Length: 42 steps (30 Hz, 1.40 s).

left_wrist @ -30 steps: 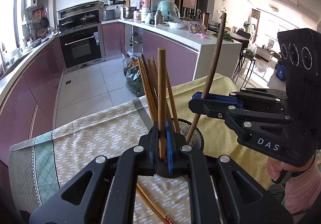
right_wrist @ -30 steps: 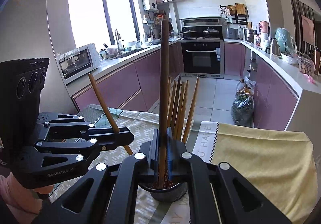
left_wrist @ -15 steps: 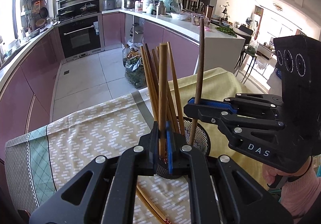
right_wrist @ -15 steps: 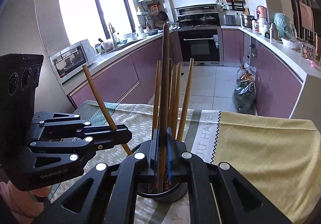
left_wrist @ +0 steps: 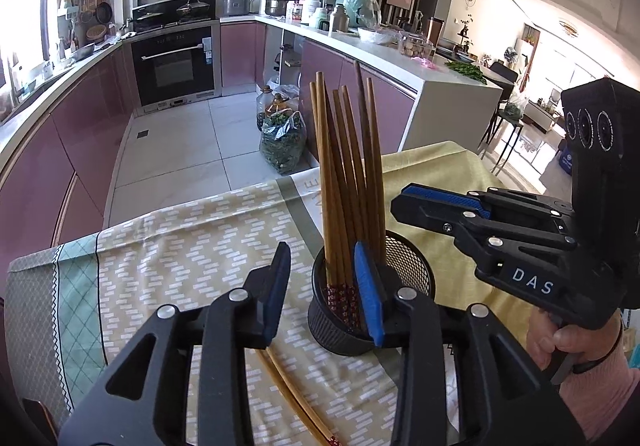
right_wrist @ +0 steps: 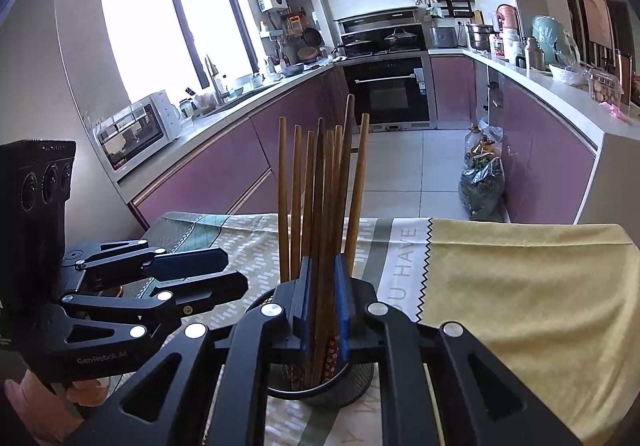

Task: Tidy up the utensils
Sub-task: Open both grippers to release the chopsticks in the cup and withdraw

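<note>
Item: chopsticks [left_wrist: 348,174], a bundle standing upright in the black mesh cup [left_wrist: 408,282] on the patterned tablecloth [left_wrist: 168,246].

Our left gripper [left_wrist: 322,290] is spread wide and released, its right finger just inside the cup's rim.

Our right gripper [right_wrist: 324,300] has its jaws parted a little, straddling several chopsticks above the cup; we cannot tell whether any is pinched.

Two more chopsticks [left_wrist: 292,398] lie flat on the cloth near the cup.
</note>
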Tool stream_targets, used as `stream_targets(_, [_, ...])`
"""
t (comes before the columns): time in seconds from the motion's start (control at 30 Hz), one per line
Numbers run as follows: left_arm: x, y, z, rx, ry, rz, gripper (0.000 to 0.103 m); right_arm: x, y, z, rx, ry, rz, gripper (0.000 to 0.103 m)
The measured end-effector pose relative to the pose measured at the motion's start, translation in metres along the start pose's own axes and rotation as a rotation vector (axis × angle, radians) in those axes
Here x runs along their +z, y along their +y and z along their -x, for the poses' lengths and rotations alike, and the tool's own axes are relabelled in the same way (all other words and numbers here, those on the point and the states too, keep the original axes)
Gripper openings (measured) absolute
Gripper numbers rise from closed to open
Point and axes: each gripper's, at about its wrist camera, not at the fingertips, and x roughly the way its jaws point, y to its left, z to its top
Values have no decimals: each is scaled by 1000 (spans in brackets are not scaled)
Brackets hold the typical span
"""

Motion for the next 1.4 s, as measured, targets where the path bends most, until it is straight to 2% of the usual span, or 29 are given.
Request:
stream_targets(0.03, [-2,1,4,4,-11,2,35,-1,0,2,2,-4,-1,17])
stream_targets(0.2, [-18,9,28,20,-73,18,38,-9,8,18,23,-25,27,18])
stream_targets(0.43, [-52,20,61,60,-130,40,55,-30,31,48,85,-54,110,29])
stream_targets(0.5, [-63,26,66,74,-133,57,57,-37,34,53,106,-45,126,33])
stream_targets(0.6, [-83,35,73,112,-142,86,68,-52,44,50,127,-5,143,35])
stream_targets(0.67, [-95,41,75,137,-143,106,81,-64,51,42,130,32,152,38])
stream_targets(0.73, [-106,45,75,158,-135,123,89,-76,57,30,131,76,158,38])
stream_targets(0.87, [-126,50,72,233,-117,139,97,-100,67,4,144,175,146,38])
stream_targets(0.93, [-133,51,71,267,-114,143,97,-109,71,-5,147,209,137,39])
stream_targets(1.1, [-147,56,63,294,-82,154,97,-123,77,-21,135,261,125,41])
stream_targets(1.4, [-158,58,60,290,-60,173,97,-134,90,-29,92,284,156,41])
